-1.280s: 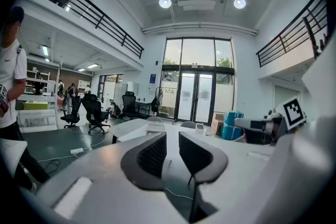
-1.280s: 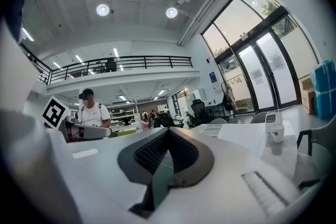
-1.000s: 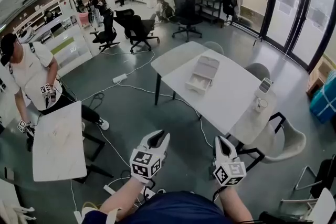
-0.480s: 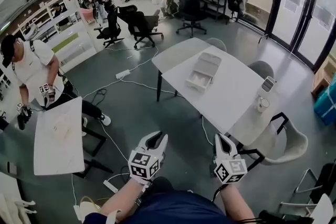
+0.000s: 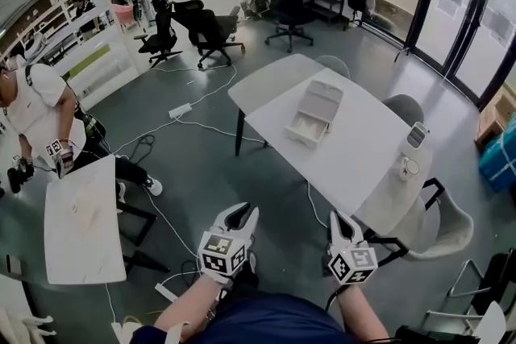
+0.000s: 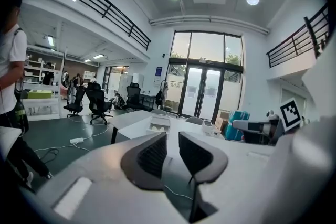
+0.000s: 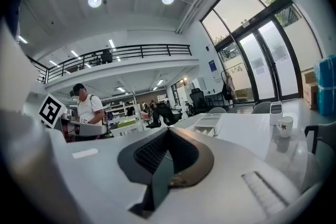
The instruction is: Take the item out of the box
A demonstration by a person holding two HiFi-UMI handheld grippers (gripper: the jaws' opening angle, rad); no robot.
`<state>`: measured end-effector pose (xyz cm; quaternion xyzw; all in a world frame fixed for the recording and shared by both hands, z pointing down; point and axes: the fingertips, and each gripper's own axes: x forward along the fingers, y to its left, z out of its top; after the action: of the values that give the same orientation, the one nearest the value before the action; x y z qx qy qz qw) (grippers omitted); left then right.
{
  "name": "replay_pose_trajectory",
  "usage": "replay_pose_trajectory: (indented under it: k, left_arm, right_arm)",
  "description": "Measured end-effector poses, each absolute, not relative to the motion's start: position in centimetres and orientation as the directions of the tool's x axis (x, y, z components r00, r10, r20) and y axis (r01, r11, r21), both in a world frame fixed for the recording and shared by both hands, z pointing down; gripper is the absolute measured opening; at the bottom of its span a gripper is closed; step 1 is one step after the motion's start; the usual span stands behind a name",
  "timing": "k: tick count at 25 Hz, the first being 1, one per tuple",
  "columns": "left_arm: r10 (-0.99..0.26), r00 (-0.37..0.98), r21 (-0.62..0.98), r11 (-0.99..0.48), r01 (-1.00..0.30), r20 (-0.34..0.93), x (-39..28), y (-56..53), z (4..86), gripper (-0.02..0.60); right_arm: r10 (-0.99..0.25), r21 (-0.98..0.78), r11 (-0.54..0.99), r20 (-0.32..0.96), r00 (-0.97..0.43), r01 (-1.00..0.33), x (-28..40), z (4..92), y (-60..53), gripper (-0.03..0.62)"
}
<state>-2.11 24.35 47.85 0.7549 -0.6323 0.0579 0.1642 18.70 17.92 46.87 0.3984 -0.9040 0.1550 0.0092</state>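
Observation:
A shallow, light-coloured box lies open on the white table, well ahead of me; I cannot make out what is inside it. It is small and distant as the box in the left gripper view and the box in the right gripper view. Both grippers hang close to my body, over the floor and short of the table. My left gripper has a narrow gap between its pads and holds nothing. My right gripper has its pads together and is empty.
A white mug and a white device stand at the table's right end. Grey chairs sit beside it. At the left is a second white table with a person at it. Cables and a power strip cross the floor.
Both grippers stay about where they were. The view has shifted slightly, and the person at the left has moved toward the left edge.

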Motion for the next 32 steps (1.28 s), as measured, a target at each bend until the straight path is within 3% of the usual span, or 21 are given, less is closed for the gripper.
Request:
replay_pose_trajectory:
  k: [16, 27, 32]
  left_arm:
    - [-0.898, 0.344, 0.227, -0.287, -0.931, 0.275, -15.2, 11.5, 49.2, 0.078]
    - [-0.850, 0.431, 0.273, -0.356, -0.894, 0.302, -15.2, 6.7, 52.3, 0.078]
    - [-0.855, 0.401, 0.247, -0.332, -0.910, 0.328, -16.0, 4.0, 52.8, 0.078]
  right_arm:
    - [-0.808, -0.212, 0.512, 0.207, -0.551, -0.832, 6.9, 46.4, 8.8, 0.003]
    - [-0.822, -0.215, 0.454, 0.274, -0.500, -0.865, 5.6, 49.4, 5.3, 0.002]
    - [-0.791, -0.261, 0.484, 0.279, -0.545, -0.835, 3.8, 50.9, 1.6, 0.003]
